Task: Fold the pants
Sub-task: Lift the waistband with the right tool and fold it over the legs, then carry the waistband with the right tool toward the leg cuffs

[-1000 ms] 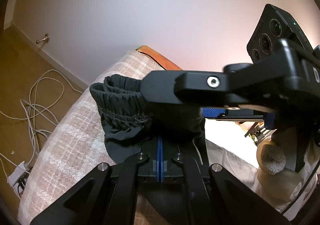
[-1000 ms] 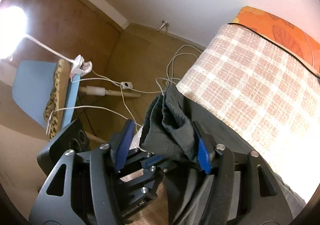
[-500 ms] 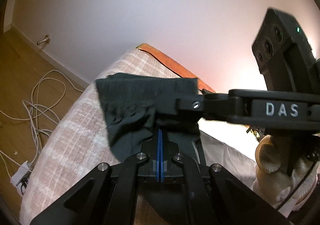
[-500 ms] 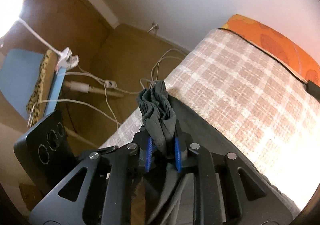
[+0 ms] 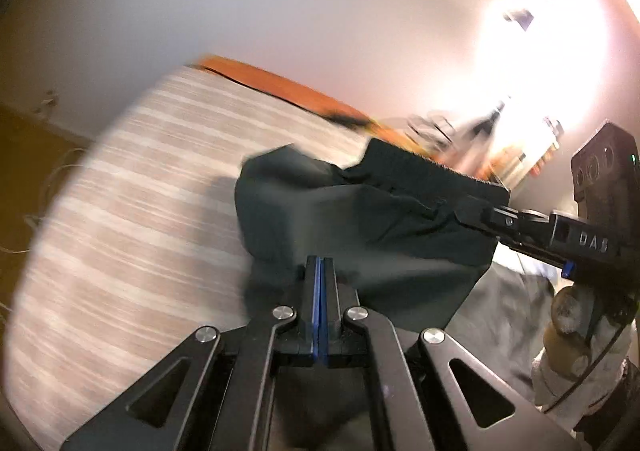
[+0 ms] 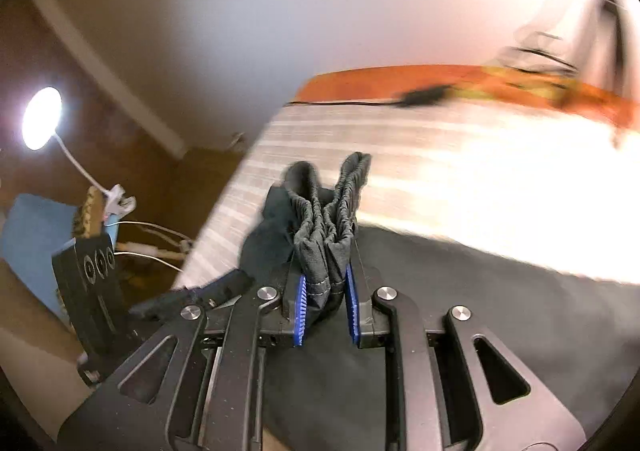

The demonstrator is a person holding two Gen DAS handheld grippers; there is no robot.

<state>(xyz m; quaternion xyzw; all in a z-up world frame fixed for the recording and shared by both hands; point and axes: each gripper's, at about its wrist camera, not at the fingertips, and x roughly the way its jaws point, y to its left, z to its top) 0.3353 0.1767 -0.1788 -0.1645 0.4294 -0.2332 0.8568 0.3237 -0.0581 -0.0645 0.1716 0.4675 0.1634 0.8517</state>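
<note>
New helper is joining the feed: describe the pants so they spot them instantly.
Find the plaid-covered bed with the orange strip along its far edge. The pants are the dark, near-black garment on it, with a gathered elastic waistband, held between the right claw's blue pads.

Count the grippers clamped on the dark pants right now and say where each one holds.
2. The left gripper pinches the pants at a lower edge; the right gripper clamps the bunched elastic waistband. No others are in view.
</note>
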